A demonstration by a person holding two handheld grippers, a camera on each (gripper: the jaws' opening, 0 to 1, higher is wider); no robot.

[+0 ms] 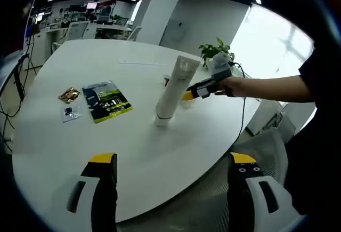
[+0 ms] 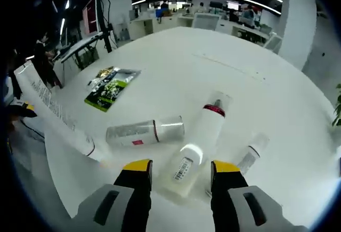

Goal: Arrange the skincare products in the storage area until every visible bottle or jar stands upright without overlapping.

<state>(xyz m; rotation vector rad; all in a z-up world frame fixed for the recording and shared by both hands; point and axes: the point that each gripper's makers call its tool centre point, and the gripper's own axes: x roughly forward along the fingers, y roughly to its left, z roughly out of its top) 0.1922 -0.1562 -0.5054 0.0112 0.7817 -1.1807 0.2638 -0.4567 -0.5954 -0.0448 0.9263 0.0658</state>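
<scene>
Right gripper (image 2: 176, 168) is hovering low over the white table (image 2: 256, 56), jaws sitting partly open with nothing clamped. A white bottle with a barcode label (image 2: 198, 145) is lying on its side and its near end is poking right into the gap between the yellow-tipped jaws. Just left of it a clear-capped bottle with a red label (image 2: 144, 132) is lying flat too, and on the right a small slim bottle (image 2: 251, 155) is also down. So that's three bottles on their sides, close together but not stacked. Off to the left edge a tall white tube (image 2: 56, 112) is standing cap-down.

Left gripper (image 1: 173, 170) is hanging back near the table's edge, jaws spread wide and holding nothing. Further out, that same one tube (image 1: 175, 89) is standing upright, leaning a bit, and the right gripper (image 1: 187, 94) is reaching in just beside it from the person's hand (image 1: 234, 85). Farther left, one green and black packet (image 1: 106, 100), one small grey sachet (image 1: 71, 113) and one small brown sachet (image 1: 68, 94) are lying flat. One potted plant (image 1: 216, 50) is sitting at the far side.
</scene>
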